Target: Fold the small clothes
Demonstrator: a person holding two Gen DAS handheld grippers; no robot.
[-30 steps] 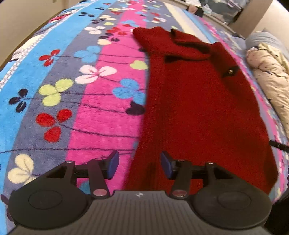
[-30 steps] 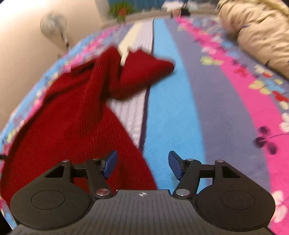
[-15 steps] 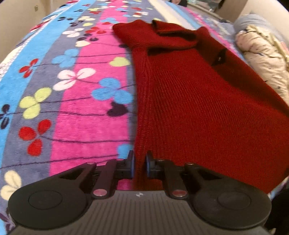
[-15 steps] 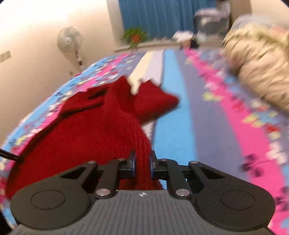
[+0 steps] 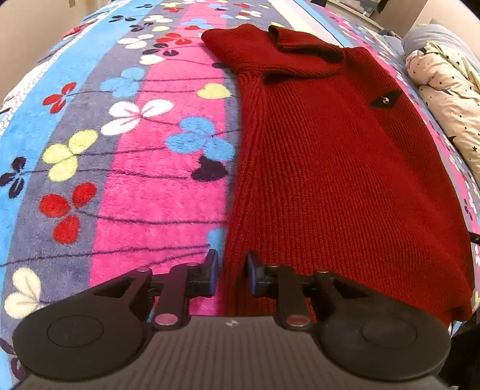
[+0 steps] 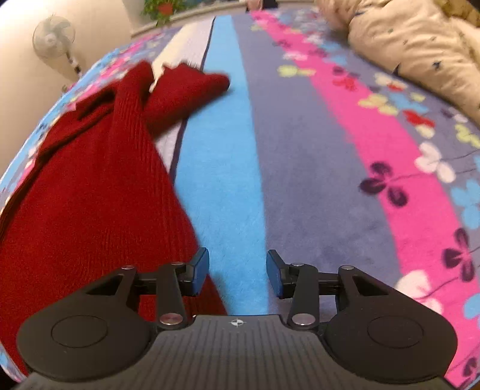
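Observation:
A dark red knit sweater [image 5: 330, 168] lies flat on the flowered blanket [image 5: 144, 186], collar far away and hem nearest me. My left gripper [image 5: 231, 273] hangs over the hem's left corner. Its jaws are opening, a narrow gap apart, with the sweater's edge between them and the pads off the cloth. In the right wrist view the sweater [image 6: 90, 210] fills the left side, one sleeve [image 6: 186, 90] spread toward the blue stripe. My right gripper [image 6: 237, 271] is opening too. Its left finger rests by the sweater's edge, and only blue blanket [image 6: 228, 180] shows between the fingers.
A beige star-print quilt [image 5: 444, 90] is bunched along the bed's right side, seen as well at the upper right of the right wrist view [image 6: 420, 45]. A standing fan [image 6: 54, 36] and a potted plant [image 6: 159, 9] stand by the far wall.
Both grippers shut on the sweater's hem corners half a second ago and have since let go. The right gripper has shifted to the right, off the fabric.

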